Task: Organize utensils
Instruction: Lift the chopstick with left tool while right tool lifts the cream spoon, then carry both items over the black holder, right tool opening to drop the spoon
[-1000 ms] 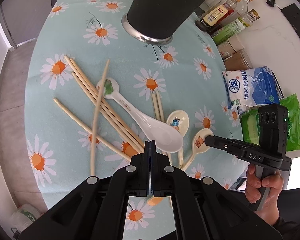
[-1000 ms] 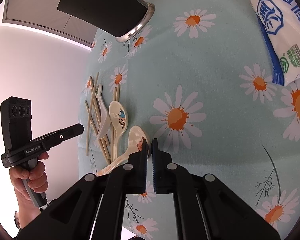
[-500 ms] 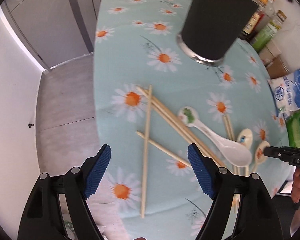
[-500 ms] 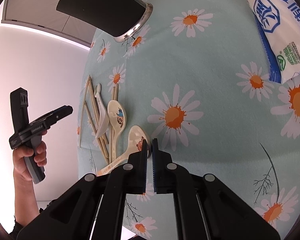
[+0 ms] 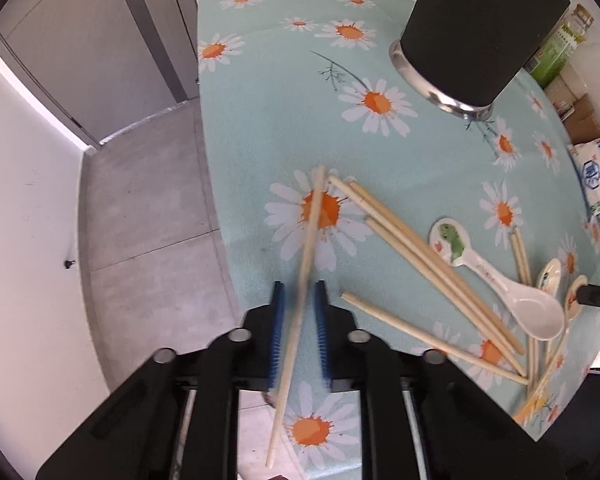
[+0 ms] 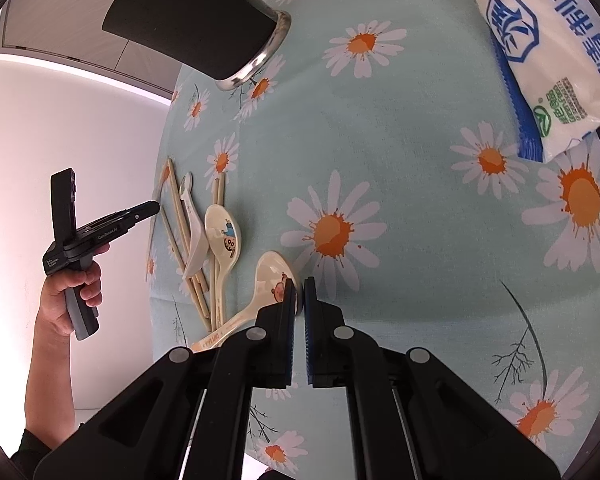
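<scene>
Left wrist view: left gripper (image 5: 299, 312) at the tabletop (image 5: 268, 92) edge nearest the camera, its jaws having just been closing around a single wooden chopstick (image 5: 305, 264); a narrow gap shows either side of the stick, so the pads look not yet pressed on it. Black utensil holder (image 5: 476, 36) stands well beyond that chopstick, upright, nothing visibly in it. Right of the chopstick: a fan of loose chopsticks (image 5: 416, 256), a frog-print white spoon (image 5: 496, 280), two more ceramic spoons (image 5: 552, 276) near the far right edge. Right wrist view: right gripper (image 6: 299, 296), jaws together and clamped on the rim of a bear-print spoon (image 6: 268, 288) lying on the tabletop, well short of the holder. Progress, judged: barely begun; every utensil is still outside the holder, all chopsticks and spoons left to gather.
</scene>
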`<action>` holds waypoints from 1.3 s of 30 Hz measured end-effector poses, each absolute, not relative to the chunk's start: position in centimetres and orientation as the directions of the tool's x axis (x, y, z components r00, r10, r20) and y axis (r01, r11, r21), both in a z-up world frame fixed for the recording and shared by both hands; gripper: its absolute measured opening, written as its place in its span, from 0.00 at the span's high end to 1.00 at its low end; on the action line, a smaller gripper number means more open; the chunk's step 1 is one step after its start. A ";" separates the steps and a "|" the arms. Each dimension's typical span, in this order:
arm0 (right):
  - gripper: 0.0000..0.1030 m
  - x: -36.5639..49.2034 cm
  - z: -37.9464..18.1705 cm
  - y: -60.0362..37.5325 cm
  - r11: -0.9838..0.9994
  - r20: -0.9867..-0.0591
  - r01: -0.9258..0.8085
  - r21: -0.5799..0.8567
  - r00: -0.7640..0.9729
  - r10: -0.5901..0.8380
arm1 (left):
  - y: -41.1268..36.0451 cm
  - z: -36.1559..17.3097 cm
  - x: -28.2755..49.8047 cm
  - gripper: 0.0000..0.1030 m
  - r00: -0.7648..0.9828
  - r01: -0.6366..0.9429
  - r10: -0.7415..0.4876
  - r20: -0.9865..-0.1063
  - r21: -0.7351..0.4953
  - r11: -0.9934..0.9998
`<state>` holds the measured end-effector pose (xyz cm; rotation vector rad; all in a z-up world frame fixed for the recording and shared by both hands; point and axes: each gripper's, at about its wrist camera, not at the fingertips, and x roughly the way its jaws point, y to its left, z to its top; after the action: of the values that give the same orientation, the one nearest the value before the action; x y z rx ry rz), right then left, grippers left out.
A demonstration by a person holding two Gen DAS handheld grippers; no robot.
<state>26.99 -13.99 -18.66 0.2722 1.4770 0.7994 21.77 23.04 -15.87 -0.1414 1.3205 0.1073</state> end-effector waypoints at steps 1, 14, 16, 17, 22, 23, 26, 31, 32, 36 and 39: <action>0.95 27.0 -18.6 -14.1 0.724 -0.777 -0.305 0.619 -0.099 0.622 | 23.0 -15.9 21.8 0.96 0.243 -0.149 -0.001 -0.970 -0.038 0.988; 0.95 26.3 -17.8 -14.3 0.725 -0.776 -0.307 0.617 -0.083 0.625 | 20.4 -15.9 22.9 0.96 0.195 -0.081 0.147 -0.970 0.133 0.988; 0.95 26.2 -17.3 -14.3 0.718 -0.771 -0.316 0.620 -0.077 0.632 | 20.3 -15.9 23.1 0.97 0.185 -0.083 0.146 -0.972 0.133 0.988; 0.95 26.1 -16.9 -14.4 0.714 -0.769 -0.324 0.620 -0.073 0.635 | 20.4 -15.9 23.1 0.97 0.182 -0.088 0.138 -0.974 0.123 0.988; 0.95 25.9 -15.1 -14.4 0.709 -0.781 -0.389 0.589 -0.046 0.623 | 20.3 -15.2 22.7 0.97 0.189 -0.111 0.131 -0.973 0.112 0.988; 0.95 25.9 -14.8 -14.3 0.709 -0.785 -0.401 0.580 -0.042 0.619 | 20.3 -14.7 22.6 0.97 0.199 -0.124 0.126 -0.972 0.103 0.987; 0.95 25.8 -13.8 -14.2 0.703 -0.794 -0.445 0.555 -0.032 0.606 | 19.9 -13.2 21.6 0.97 0.230 -0.145 0.120 -0.966 0.088 0.986; 0.95 25.8 -11.0 -13.8 0.685 -0.810 -0.540 0.489 0.010 0.586 | 18.5 -9.7 20.2 0.97 0.319 -0.181 0.112 -0.941 0.056 0.982; 0.95 25.9 -10.2 -13.9 0.681 -0.811 -0.559 0.473 0.025 0.584 | 18.1 -8.8 19.9 0.97 0.342 -0.190 0.112 -0.933 0.048 0.981; 0.95 26.3 -7.0 -13.5 0.662 -0.810 -0.622 0.418 0.073 0.581 | 17.1 -6.1 18.3 0.97 0.431 -0.231 0.086 -0.898 -0.018 0.973; 0.95 26.6 -4.6 -13.0 0.647 -0.811 -0.669 0.365 0.113 0.574 | 16.0 -4.0 17.3 0.97 0.506 -0.250 0.074 -0.859 -0.064 0.966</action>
<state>26.60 -13.03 -4.61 -0.1004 1.1361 0.9141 17.26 16.03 -3.96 -0.1887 1.0227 0.1970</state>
